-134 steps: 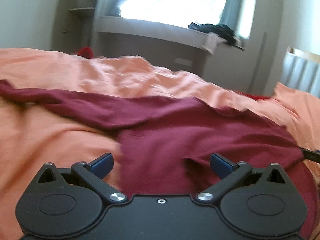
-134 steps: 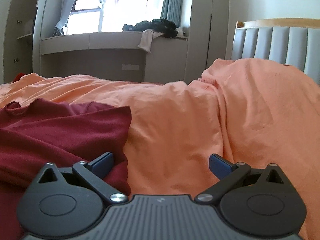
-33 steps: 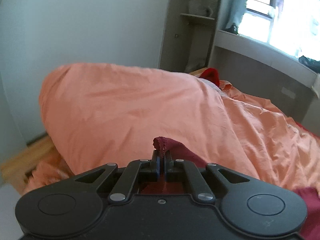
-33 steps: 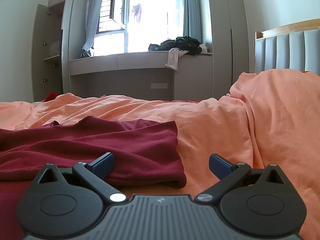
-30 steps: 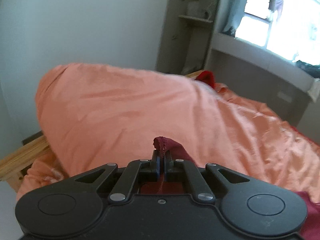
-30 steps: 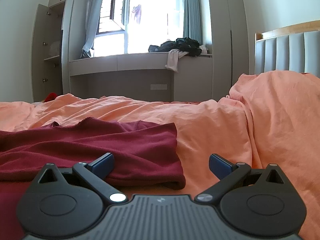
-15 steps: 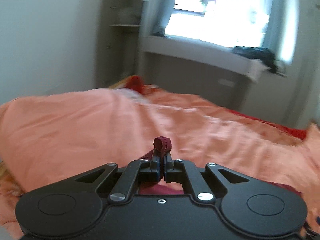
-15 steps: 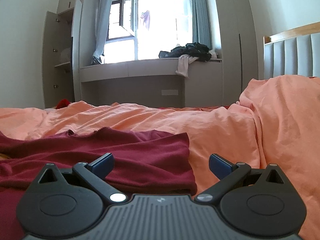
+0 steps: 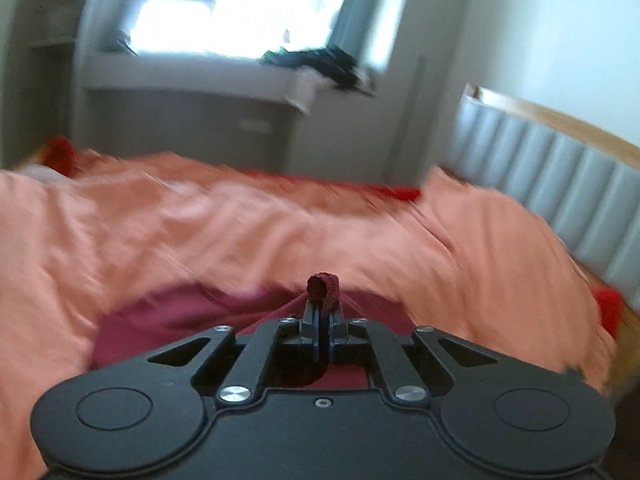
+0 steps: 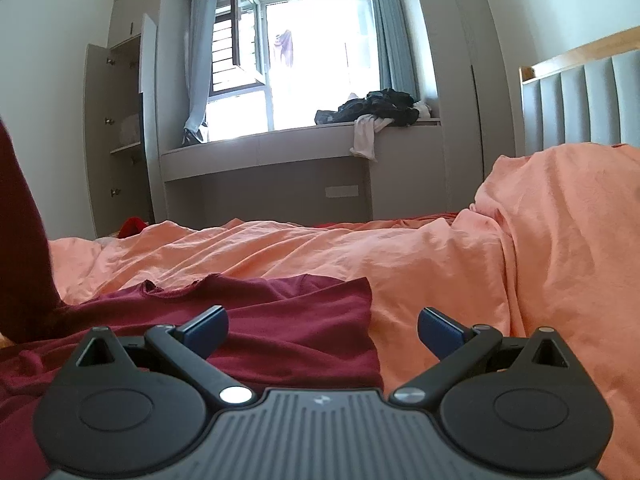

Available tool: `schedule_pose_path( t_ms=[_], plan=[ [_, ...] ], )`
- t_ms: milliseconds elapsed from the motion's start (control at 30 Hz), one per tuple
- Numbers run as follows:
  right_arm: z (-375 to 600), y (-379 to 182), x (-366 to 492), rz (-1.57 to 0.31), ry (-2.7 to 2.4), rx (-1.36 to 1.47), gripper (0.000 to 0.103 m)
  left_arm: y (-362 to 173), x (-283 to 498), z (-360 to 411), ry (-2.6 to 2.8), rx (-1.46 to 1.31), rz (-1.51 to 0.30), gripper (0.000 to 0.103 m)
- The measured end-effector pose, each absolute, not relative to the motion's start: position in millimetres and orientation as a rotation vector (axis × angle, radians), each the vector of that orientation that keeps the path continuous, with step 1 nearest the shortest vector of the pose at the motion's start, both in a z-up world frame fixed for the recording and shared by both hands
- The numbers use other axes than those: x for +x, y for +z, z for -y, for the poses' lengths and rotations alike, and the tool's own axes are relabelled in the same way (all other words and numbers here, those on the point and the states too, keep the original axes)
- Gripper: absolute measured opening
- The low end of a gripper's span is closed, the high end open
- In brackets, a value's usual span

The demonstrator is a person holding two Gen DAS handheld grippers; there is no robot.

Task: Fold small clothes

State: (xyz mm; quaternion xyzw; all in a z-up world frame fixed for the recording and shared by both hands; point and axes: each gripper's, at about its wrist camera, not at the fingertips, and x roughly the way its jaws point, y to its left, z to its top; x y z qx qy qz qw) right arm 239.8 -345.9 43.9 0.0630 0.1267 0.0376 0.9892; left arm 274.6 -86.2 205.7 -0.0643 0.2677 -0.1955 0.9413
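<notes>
In the left wrist view the left gripper (image 9: 323,312) sits at the lower centre of the frame with its jaws pressed together on a rolled hem of the dark red garment (image 9: 240,312). A small curl of that hem pokes up just above the fingertips, and the cloth runs down from the pinch between the gripper's linkage bars. The rest of the garment spreads low across the middle of the frame, just beyond the gripper, on the orange bedcover (image 9: 200,232). The background is smeared by motion blur; a bright window (image 9: 240,4) fills the upper left and a padded grey headboard (image 9: 560,184) slants along the right edge.

In the right wrist view the right gripper (image 10: 323,328) stands at the lower centre with its blue-padded jaws spread wide and nothing between them. The dark red garment (image 10: 280,320) lies flat on the orange bedcover (image 10: 440,272), in front of and under the left finger, its right edge ending near the middle of the gap between the jaws. At the far left edge a strip of the same red cloth rises steeply out of the frame. A window ledge (image 10: 300,140) with a heap of dark clothes (image 10: 372,110) crosses the upper centre.
</notes>
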Motion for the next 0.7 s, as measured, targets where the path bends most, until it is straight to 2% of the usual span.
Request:
schedule_pose_path(
  t_ms=[133, 267, 433, 633, 700],
  plan=[
    [352, 43, 240, -0.267, 0.069, 0.158, 0.103, 145, 270, 114, -0.481, -0.098, -0.657, 0.008],
    [356, 41, 242, -0.285, 0.074, 0.191, 0.103, 91, 262, 125, -0.504, -0.085, -0.727, 0.019],
    [353, 39, 243, -0.293, 0.102, 0.187, 0.103, 70, 255, 105, -0.505, -0.115, -0.735, 0.050],
    [336, 39, 241, -0.285, 0.277, 0.164, 0.103, 80, 251, 46, -0.333, -0.116, -0.623, 0.076],
    [324, 38, 241, -0.290, 0.314, 0.118, 0.103, 80, 257, 21, -0.232, -0.123, -0.588, 0.080]
  ],
)
